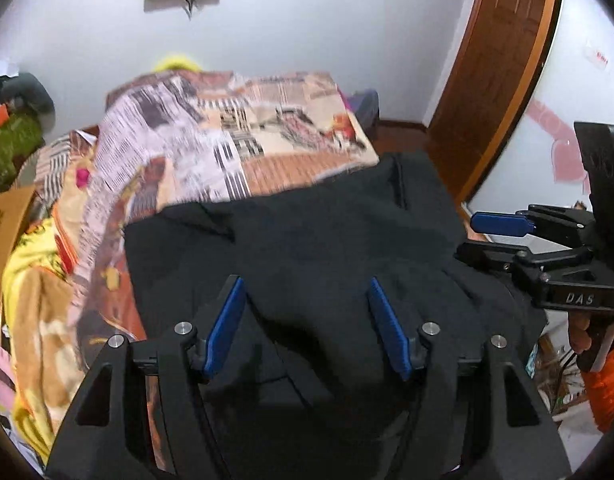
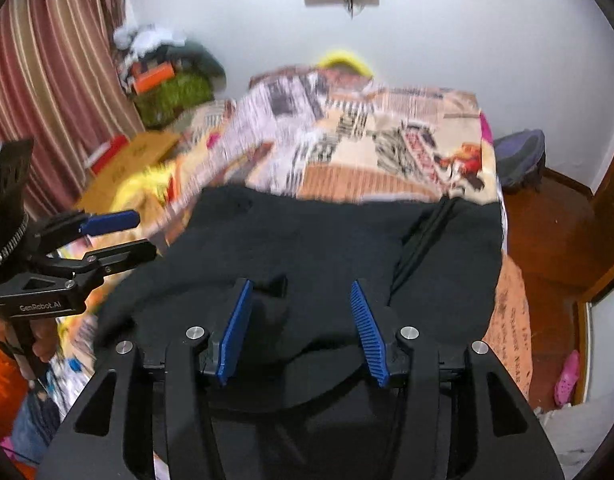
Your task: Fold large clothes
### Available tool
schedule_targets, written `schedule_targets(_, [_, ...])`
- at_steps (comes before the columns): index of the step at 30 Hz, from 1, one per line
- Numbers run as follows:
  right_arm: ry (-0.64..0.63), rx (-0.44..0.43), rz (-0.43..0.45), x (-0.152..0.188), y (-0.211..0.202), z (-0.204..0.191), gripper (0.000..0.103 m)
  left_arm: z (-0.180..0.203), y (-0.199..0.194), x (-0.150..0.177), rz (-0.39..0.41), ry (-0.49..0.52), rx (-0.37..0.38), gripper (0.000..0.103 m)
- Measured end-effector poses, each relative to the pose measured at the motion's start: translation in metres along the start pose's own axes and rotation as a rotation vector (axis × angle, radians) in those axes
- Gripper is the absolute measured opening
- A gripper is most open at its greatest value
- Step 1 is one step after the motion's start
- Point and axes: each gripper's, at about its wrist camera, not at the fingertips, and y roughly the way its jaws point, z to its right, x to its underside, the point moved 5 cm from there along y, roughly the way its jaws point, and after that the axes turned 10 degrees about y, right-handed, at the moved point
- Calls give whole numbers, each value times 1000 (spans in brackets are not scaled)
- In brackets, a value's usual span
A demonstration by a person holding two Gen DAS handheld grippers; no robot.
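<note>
A large black garment lies spread over the near end of a bed with a patterned cover. My left gripper hangs just over the garment's near part, open, with a hump of black cloth between its blue pads; the pads do not press on it. My right gripper is open in the same way over a raised fold of the cloth. Each gripper shows in the other's view: the right gripper at the garment's right edge, the left gripper at its left edge.
A yellow blanket and cardboard boxes lie left of the bed, with a pile of belongings by the striped curtain. A wooden door, a backpack and a pink slipper are to the right.
</note>
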Motion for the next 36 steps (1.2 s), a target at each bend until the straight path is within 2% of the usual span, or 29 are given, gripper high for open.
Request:
schedule_targets(5, [15,6,-85,30,24,12,47,7,28,32,-88,11,-12,63])
schedule_targets(7, [23,34,-95,40,29,18,48,9,39,46,-121,10,-21,63])
schedule_targets(11, [13,59,-121,55,32,23,48,2,45,62,-117,-73,-3,70])
schedule_targets(14, [17,59,-104,57,27,23,48,-6,42,62,-120,-133,5,70])
schedule_targets(20, [56,58,-70,47,10,32,48,-25,13,54,-76,-91,-122,70])
schedule_targets(25, [95,93,-13,39,-15,55,48,-66,-16,58,-45,-134,-191,70])
schedule_targets(28, [132,124,14,31,-26,73,48,-98,-16,67,-65,-193,-225,71])
schedule_targets(32, [188,173,24,18,-26,101,48,-146,-5,80,-87,-354,-226,71])
schedule_targets(36, [248,199,6,6,-14,128,48,-188,20,91,-97,-550,-139,71])
